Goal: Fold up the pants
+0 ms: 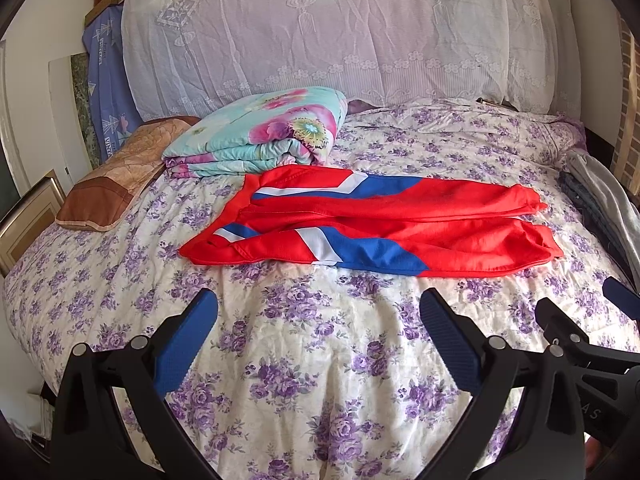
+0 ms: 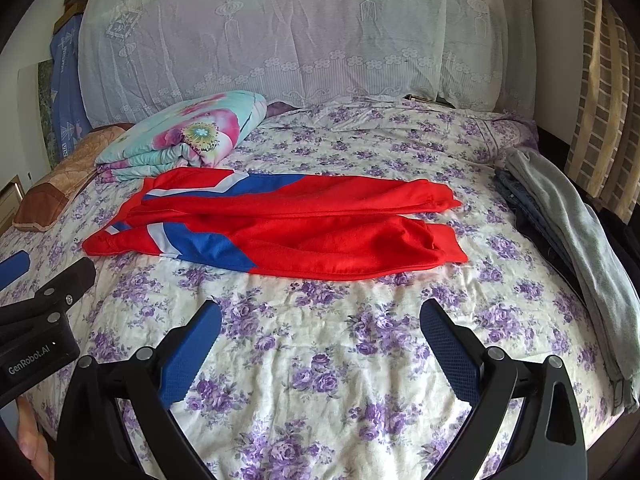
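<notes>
Left tool (image 1: 318, 314): fingers apart, empty.
Right tool (image 2: 320, 314): fingers apart, empty.
Risk: slippery red track pants (image 2: 276, 224) may bunch; 2 legs could misalign.

Each gripper (image 1: 318, 334) (image 2: 320, 336) is built from black frames with silver rivets and ribbed blue pads (image 2: 448, 350); "GenRobot.AI" is printed in white on one housing.
</notes>
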Demonstrator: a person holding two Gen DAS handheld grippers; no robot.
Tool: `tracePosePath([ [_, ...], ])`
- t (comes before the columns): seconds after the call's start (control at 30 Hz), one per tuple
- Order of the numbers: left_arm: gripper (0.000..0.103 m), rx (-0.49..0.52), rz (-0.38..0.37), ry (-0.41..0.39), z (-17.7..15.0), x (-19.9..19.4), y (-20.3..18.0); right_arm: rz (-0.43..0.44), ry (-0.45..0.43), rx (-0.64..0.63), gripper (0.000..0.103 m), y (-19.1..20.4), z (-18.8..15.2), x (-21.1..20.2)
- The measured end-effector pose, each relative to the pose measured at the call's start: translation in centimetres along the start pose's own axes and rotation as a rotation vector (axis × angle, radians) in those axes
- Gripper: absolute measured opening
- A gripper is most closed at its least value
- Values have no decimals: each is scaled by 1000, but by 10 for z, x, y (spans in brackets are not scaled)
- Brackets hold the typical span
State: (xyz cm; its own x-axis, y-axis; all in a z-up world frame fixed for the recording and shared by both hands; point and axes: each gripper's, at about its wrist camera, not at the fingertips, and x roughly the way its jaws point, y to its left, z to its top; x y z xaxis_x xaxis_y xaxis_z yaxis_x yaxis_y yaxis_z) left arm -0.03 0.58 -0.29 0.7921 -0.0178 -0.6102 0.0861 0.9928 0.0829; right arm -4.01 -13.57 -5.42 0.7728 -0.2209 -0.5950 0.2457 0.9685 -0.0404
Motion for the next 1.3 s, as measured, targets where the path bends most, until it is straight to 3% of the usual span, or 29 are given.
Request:
tracePosePath([
  [1.3,98,-12,-5,16,-3,7,7,16,23,-24,100,11,-2,6],
])
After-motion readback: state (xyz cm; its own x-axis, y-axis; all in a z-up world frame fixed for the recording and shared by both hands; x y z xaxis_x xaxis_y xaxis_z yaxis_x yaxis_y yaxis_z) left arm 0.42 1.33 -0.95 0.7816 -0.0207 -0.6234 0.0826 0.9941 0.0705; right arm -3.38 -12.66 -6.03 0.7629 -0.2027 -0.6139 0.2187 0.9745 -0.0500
